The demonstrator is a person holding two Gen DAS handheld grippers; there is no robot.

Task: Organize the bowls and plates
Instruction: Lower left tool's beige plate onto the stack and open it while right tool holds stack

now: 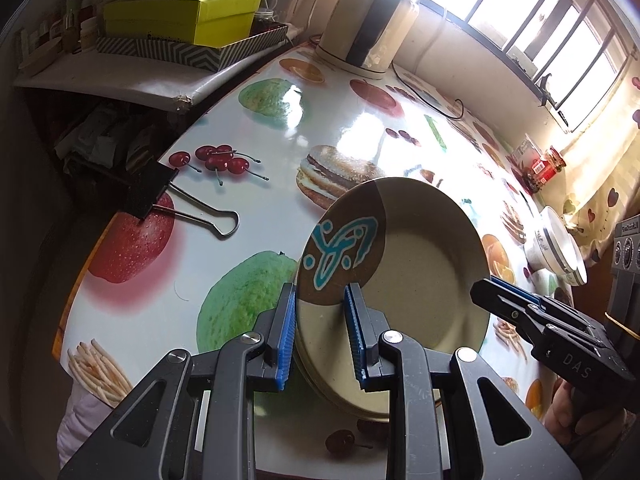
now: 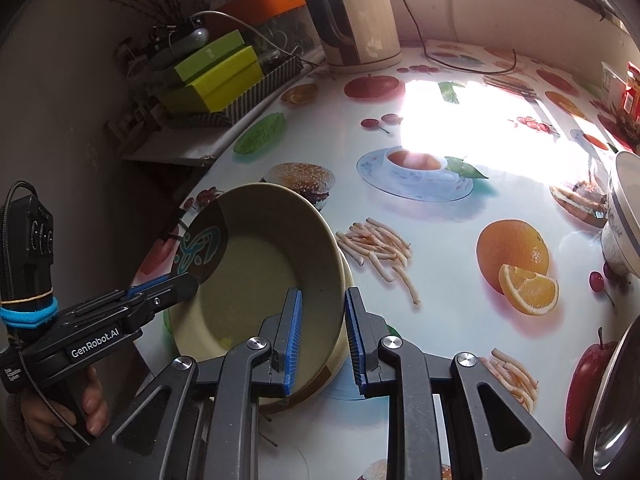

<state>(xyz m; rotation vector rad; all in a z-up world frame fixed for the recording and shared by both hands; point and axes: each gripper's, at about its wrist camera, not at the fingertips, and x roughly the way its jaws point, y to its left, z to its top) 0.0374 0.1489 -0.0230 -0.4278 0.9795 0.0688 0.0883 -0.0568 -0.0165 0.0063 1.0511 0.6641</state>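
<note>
- Where your left gripper (image 1: 320, 332) straddles the plate (image 1: 420, 264) rim, both jaws stand apart, not clamped.
- Right gripper (image 2: 320, 336): parted likewise around the opposite rim.
- Plate tilted, seemingly on a second plate.
- Glossy fruit-print table (image 2: 440, 208); bowls (image 1: 560, 248) well apart, rightward.

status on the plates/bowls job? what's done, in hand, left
Done: beige plates look stacked at the table's near edge. In hand: the top plate is tilted up off the stack, both the left hand-held gripper and the right hand-held gripper straddling its rim, jaws not visibly closed. Left: the white bowls sit apart at the far right, untouched.
</note>
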